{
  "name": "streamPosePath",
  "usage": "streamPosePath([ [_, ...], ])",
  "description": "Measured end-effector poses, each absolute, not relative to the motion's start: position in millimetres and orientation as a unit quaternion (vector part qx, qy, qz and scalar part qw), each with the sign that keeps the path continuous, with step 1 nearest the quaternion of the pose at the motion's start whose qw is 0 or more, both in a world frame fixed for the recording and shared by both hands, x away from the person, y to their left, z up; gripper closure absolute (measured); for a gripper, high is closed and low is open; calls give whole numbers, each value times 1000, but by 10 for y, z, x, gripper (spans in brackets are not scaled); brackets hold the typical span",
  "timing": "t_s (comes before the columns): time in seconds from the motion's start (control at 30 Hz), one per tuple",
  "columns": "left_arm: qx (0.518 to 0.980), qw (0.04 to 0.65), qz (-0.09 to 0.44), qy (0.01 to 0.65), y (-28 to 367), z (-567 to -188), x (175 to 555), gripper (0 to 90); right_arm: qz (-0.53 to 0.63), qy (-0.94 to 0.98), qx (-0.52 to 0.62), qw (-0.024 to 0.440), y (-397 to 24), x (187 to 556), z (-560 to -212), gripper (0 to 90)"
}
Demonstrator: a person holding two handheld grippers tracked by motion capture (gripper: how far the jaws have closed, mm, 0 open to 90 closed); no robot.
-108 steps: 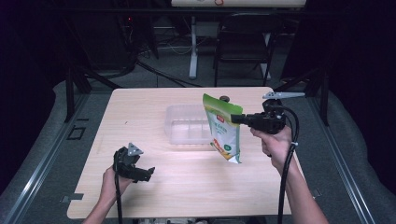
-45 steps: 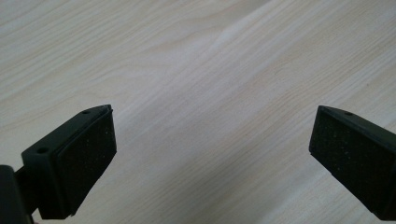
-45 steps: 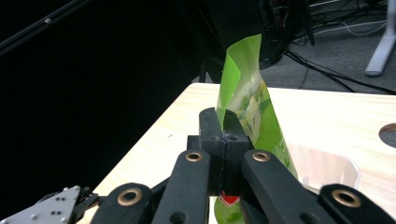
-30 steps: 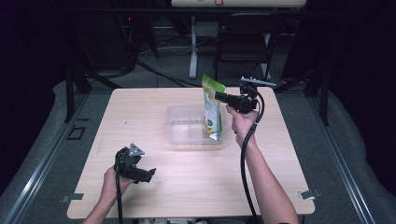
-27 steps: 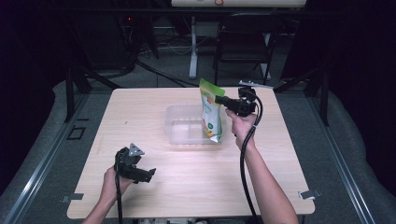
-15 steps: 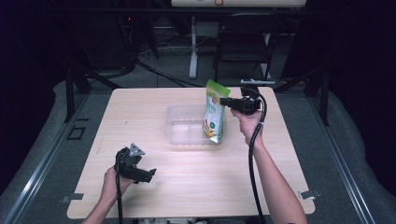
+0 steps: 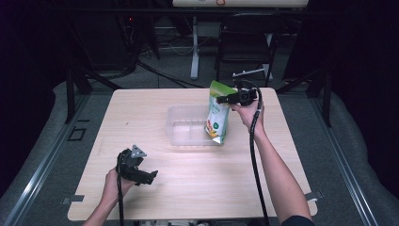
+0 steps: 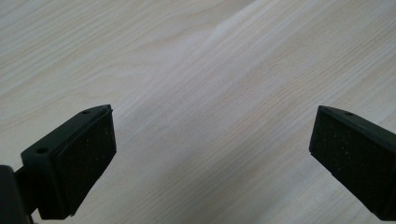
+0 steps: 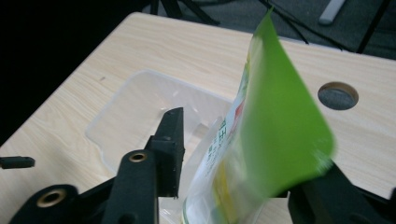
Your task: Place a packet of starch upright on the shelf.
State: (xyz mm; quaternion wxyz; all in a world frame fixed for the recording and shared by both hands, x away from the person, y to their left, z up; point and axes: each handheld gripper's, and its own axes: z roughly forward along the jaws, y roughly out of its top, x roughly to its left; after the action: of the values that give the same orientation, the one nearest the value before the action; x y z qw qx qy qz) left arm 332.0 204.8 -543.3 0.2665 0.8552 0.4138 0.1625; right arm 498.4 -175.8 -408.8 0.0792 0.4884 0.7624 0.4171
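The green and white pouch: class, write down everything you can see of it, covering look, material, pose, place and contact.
The pouch is a glossy, flexible plastic bag, green at its flat top edge and white lower down, with small printed graphics and an orange patch near the bottom. It stands roughly upright, leaning a little, with its base at the right end of the clear plastic tray. The right gripper is at its top: its jaws have just been opening, with the top between them. One jaw stands clear; contact on the other side is hidden.

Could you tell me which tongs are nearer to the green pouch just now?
The right. The right tongs are at the top of the pouch, which stands between their jaws, just opened, at the clear tub. The left tongs rest open, far off at the table's near edge.
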Motion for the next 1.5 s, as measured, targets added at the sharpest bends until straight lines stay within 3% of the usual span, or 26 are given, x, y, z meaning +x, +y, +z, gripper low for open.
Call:
streamPosePath([
  [0.13,855,266,163,414,2053,-5432,3319,6,407,766,494,67,-1715,5044,-4170,664],
  [0.3,857,266,161,411,2049,-5431,3318,6,443,735,512,37,-1752,4990,-4242,893],
  [0.7,859,265,161,408,2035,-5430,3321,6,549,635,543,-8,-1787,4695,-4387,900],
  [1.13,859,264,161,407,2036,-5431,3324,7,565,598,567,39,-1601,4633,-4476,900],
  [1.4,861,263,161,404,2019,-5435,3330,7,550,609,565,83,-1588,4648,-4486,900],
  [1.5,861,263,160,405,2021,-5436,3324,7,528,628,559,120,-1604,4633,-4490,900],
])
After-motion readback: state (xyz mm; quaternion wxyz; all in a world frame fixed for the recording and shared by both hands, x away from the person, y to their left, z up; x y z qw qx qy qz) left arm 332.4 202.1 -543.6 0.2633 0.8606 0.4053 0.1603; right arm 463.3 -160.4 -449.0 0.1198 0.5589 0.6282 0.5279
